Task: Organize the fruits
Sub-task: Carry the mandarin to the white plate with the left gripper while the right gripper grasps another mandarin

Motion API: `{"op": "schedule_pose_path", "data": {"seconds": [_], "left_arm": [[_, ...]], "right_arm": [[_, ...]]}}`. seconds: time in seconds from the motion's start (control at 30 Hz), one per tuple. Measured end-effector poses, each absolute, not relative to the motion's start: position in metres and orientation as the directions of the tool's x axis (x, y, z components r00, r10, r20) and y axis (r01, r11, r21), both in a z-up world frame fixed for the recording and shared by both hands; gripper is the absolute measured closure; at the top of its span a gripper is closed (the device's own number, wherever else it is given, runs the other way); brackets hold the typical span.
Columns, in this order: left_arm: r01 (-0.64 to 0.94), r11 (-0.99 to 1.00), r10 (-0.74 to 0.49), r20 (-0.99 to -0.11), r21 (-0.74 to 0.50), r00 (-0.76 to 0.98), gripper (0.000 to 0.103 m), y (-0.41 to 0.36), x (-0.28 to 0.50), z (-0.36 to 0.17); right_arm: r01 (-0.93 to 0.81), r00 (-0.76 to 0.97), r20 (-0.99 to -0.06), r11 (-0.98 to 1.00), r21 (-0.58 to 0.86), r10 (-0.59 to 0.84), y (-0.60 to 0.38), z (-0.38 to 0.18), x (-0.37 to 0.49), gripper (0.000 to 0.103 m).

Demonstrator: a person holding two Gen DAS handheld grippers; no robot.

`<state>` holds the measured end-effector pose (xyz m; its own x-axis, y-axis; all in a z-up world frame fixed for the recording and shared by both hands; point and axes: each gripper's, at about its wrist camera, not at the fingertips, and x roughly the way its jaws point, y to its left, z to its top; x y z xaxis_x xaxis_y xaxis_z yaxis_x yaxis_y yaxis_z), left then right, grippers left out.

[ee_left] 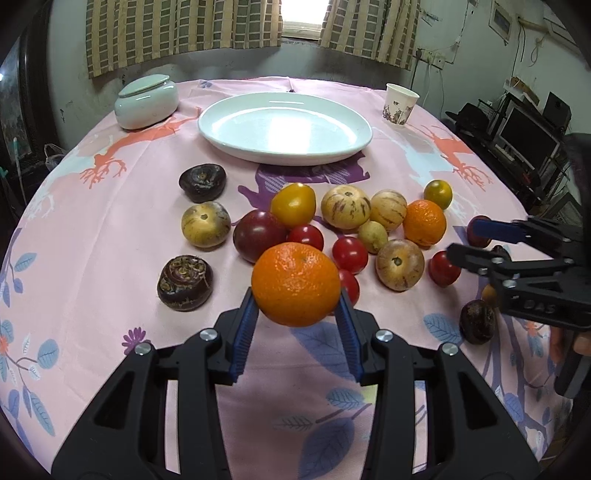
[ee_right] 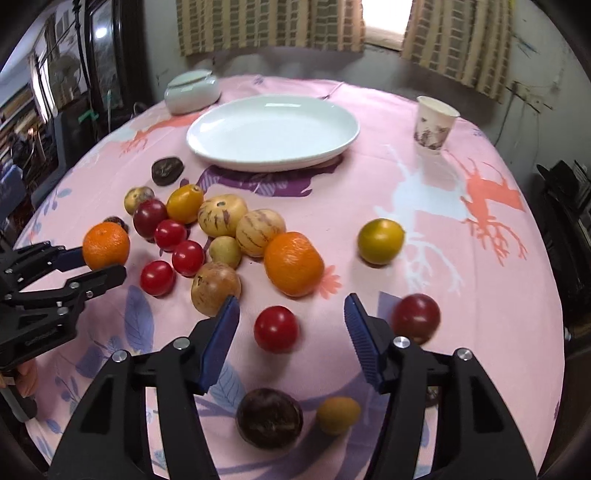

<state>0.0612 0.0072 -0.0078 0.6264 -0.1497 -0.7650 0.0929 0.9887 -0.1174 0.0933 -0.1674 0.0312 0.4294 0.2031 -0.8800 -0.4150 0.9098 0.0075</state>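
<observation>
Left tool (ee_left: 295, 306) was clamped on orange (ee_left: 295, 284), lifted clear of pink-clothed desk (ee_left: 110, 229), near side of fruit pile. Right tool (ee_right: 291, 314) stood apart, pads touching nothing, red tomato (ee_right: 276, 328) on cloth between its fingers. White plate (ee_left: 284, 127) sat bare beyond pile; second orange (ee_right: 293, 264) lay on cloth.

Dim room with grey-green wall (ee_left: 369, 62), checked curtains (ee_left: 177, 33) parted around a bright window (ee_left: 304, 16), pink printed tablecloth (ee_left: 110, 229), and dark shelving with monitor (ee_left: 528, 136) at right.
</observation>
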Motion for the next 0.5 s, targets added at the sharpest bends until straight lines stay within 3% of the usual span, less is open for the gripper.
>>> {"op": "schedule_pose_path", "data": {"seconds": [0.13, 0.27, 0.5], "left_arm": [[0.104, 0.985, -0.171, -0.758, -0.136, 0.629, 0.060, 0.009, 0.061, -0.008], [0.107, 0.987, -0.163, -0.757, -0.123, 0.633, 0.060, 0.008, 0.060, -0.009], [0.109, 0.988, -0.157, -0.769, -0.113, 0.620, 0.060, 0.005, 0.063, -0.016]], "right_arm": [[-0.437, 0.398, -0.899, 0.899, -0.010, 0.183, -0.154, 0.017, 0.105, 0.061], [-0.414, 0.429, -0.893, 0.908, -0.061, 0.136, -0.150, 0.010, 0.119, 0.062], [-0.390, 0.429, -0.888, 0.921, -0.015, 0.167, -0.157, 0.008, 0.138, 0.061]]}}
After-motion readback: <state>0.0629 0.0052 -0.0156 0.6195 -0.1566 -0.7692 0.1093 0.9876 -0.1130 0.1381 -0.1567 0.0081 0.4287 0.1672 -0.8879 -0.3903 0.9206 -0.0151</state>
